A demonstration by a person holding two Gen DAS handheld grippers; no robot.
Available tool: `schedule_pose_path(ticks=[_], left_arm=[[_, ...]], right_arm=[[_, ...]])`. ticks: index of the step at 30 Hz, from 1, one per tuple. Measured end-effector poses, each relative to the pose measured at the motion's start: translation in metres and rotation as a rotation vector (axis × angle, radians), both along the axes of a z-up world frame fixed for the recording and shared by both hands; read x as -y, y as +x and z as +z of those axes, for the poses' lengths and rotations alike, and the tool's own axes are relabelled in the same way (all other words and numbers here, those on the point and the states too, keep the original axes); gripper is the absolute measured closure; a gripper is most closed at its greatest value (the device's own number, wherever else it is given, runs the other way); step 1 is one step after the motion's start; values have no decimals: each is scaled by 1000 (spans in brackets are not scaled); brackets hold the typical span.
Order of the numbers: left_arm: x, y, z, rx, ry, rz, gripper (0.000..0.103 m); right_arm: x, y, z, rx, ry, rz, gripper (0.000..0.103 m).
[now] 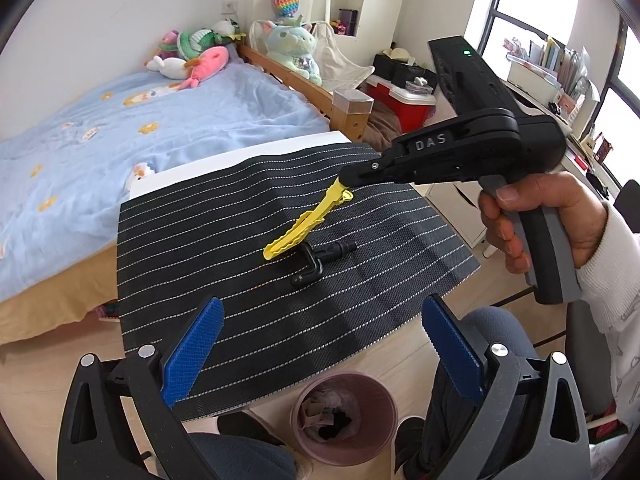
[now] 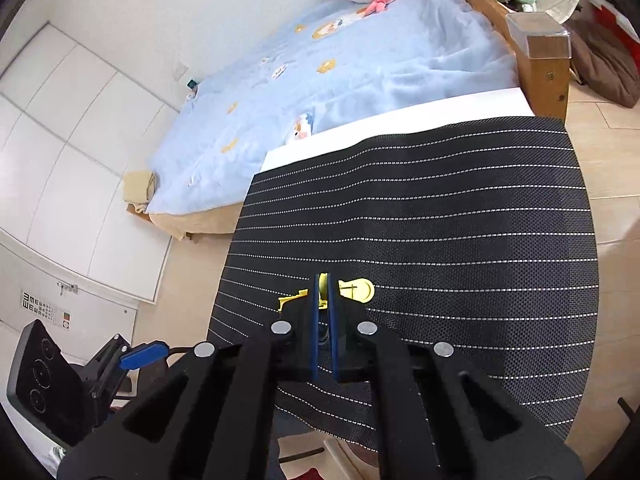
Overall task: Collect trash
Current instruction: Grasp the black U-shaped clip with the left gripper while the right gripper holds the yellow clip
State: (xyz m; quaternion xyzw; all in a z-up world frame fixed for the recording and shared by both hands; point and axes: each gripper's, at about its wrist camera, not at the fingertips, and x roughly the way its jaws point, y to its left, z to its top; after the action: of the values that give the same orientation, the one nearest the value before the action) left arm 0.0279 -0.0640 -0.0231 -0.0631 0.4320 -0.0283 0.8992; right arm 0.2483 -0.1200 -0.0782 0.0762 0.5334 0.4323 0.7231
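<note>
A yellow plastic hair clip (image 1: 304, 224) hangs tilted just over the black striped mat (image 1: 192, 240), pinched at its upper end by my right gripper (image 1: 345, 184), which a hand holds from the right. The right wrist view shows the same yellow clip (image 2: 356, 290) squeezed between the shut blue pads (image 2: 332, 312). A small black plastic part (image 1: 316, 262) lies on the mat just under the clip's lower end. My left gripper (image 1: 320, 352) stands open over the mat's near edge, nothing between its blue pads (image 1: 192, 352). A pink waste bin (image 1: 344, 416) with crumpled paper sits on the floor below.
A bed with a blue blanket (image 1: 120, 132) and plush toys (image 1: 192, 56) lies beyond the mat. A wooden bedpost (image 1: 352, 116), a red box (image 1: 400, 100) and a crowded desk under the window (image 1: 552, 76) stand at the right. The person's knees flank the bin.
</note>
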Motion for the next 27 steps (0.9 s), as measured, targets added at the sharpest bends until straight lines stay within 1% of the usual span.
schedule_pose_path(ticks=[5, 10, 12, 17, 27], left_arm=[[2, 19, -5, -38, -22, 20, 8], [7, 38, -13, -76, 6, 34, 8], [9, 48, -18, -93, 6, 44, 8], [9, 71, -33, -146, -17, 93, 8], [10, 104, -63, -233, -8, 209, 8]], right_arm=[[10, 1, 6, 6, 12, -24, 99], [22, 6, 12, 9, 26, -59, 99], [26, 8, 14, 11, 32, -76, 99], [37, 14, 18, 17, 38, -110, 99], [56, 24, 15, 23, 24, -174, 99]])
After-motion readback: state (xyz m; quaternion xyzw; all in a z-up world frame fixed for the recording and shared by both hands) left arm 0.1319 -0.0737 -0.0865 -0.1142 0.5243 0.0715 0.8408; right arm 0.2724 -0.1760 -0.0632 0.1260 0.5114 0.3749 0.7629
